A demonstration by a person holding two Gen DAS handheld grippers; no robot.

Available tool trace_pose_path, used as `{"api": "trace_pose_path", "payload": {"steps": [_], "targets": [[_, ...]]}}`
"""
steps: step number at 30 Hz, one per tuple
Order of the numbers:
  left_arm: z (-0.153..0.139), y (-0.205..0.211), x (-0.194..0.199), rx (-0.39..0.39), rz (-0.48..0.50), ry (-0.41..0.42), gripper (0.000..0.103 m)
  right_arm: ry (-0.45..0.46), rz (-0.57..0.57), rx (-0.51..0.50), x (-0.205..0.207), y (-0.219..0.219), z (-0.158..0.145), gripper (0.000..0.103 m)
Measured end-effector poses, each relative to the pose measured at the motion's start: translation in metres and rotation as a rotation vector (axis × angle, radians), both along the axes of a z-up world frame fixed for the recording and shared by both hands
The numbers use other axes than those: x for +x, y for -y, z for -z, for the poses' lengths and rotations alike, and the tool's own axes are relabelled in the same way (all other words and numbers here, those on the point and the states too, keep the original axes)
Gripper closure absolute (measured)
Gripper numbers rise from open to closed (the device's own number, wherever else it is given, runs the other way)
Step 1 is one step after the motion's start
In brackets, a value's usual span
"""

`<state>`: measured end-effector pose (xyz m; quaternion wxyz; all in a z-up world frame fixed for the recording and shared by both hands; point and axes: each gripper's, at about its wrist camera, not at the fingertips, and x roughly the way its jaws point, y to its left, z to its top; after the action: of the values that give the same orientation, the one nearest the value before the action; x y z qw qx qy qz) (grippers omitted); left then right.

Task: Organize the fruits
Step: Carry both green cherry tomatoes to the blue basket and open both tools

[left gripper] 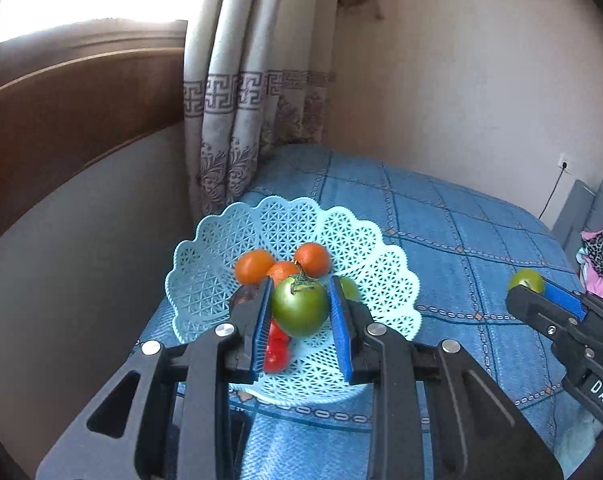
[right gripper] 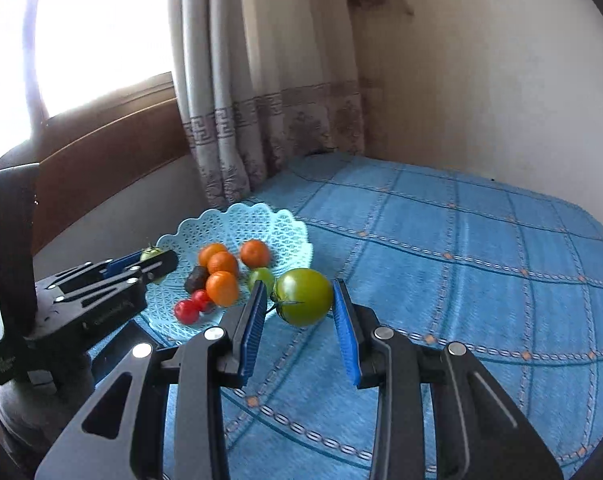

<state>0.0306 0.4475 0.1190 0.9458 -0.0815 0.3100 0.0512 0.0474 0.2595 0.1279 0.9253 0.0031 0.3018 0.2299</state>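
Note:
My left gripper (left gripper: pixel 300 285) is shut on a green tomato (left gripper: pixel 300 308) with a stem, held just above the light blue lattice basket (left gripper: pixel 205 248). In the basket lie orange fruits (left gripper: pixel 254 266), red tomatoes (left gripper: pixel 276 346), a dark fruit (right gripper: pixel 195 278) and a small green fruit (right gripper: pixel 261 277). My right gripper (right gripper: pixel 299 286) is shut on a second green tomato (right gripper: pixel 303 297), above the blue bedspread just right of the basket (right gripper: pixel 237 220). The right gripper (left gripper: pixel 532 286) also shows at the right edge of the left wrist view, and the left gripper (right gripper: pixel 156 257) at the left of the right wrist view.
The basket sits at the corner of a bed with a blue checked bedspread (right gripper: pixel 461 264). A patterned curtain (left gripper: pixel 245 120) and a wooden window sill (left gripper: pixel 81 92) stand behind it. Clothes (left gripper: pixel 601 256) lie at the far right, and a wall socket with a cord (left gripper: pixel 564 164) is on the wall.

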Motion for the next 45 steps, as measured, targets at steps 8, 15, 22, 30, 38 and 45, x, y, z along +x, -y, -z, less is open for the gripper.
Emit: {"api": "trace_pose_path", "payload": {"steps": [8, 15, 22, 30, 38, 45], "targets": [[0.015, -0.013, 0.011, -0.018, -0.032, -0.043, 0.075, -0.026, -0.026, -0.017, 0.018, -0.028, 0.008, 0.069], [0.021, -0.014, 0.016, -0.028, -0.029, -0.057, 0.075, -0.048, -0.033, -0.034, 0.029, -0.042, 0.017, 0.069], [0.024, -0.016, 0.020, -0.038, -0.032, -0.068, 0.074, -0.057, -0.042, -0.050, 0.037, -0.052, 0.023, 0.069], [0.020, -0.031, 0.016, -0.055, -0.077, -0.052, 0.045, -0.055, -0.057, -0.065, 0.039, -0.061, 0.026, 0.069], [0.017, -0.036, 0.014, -0.018, -0.129, -0.038, 0.037, -0.056, -0.069, -0.077, 0.040, -0.069, 0.029, 0.069], [0.009, -0.034, 0.009, 0.052, -0.176, 0.010, 0.022, -0.062, -0.076, -0.086, 0.045, -0.076, 0.032, 0.069]]}}
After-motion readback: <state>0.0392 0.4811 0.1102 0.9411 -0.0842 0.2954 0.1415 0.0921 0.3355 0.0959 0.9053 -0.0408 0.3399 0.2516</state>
